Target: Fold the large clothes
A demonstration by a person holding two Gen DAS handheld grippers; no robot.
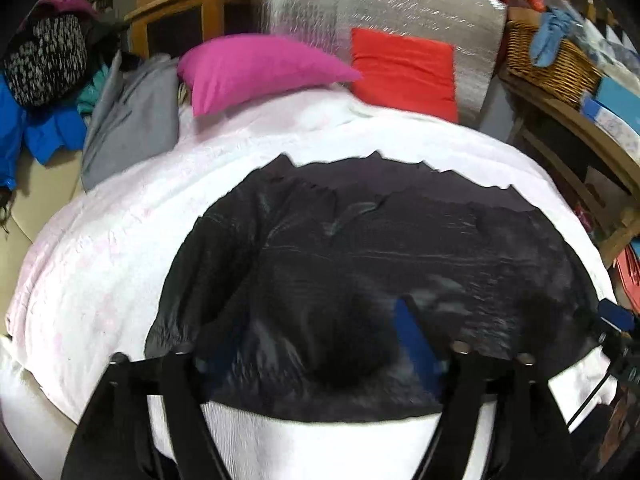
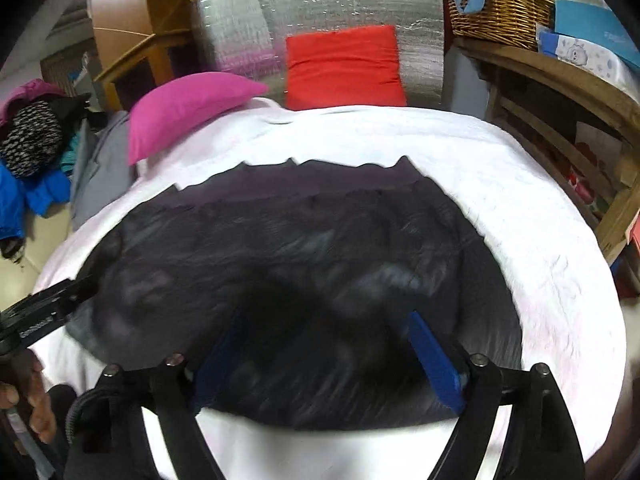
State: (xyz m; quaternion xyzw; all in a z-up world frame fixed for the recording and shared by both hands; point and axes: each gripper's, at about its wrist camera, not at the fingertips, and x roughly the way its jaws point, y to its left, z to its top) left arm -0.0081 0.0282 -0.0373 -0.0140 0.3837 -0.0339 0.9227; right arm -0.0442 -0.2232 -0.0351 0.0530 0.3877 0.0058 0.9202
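both grippers, left (image 1: 316, 344) and right (image 2: 324, 344), wide open, fingers empty over the black garment (image 1: 380, 248); square near hem before next fold.

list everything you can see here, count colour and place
black shiny garment: 1, black, spread flat mid-bed
white bed cover: 1, white, under garment
pink pillow: 1, magenta, far left of bed
red cushion: 1, red, against silver foil panel
wicker basket: 1, tan, on wooden shelf at right
clothes pile: several, blue, speckled, grey, left of bed
left gripper: 1, black, jaws open
right gripper: 1, black with blue pads, jaws open
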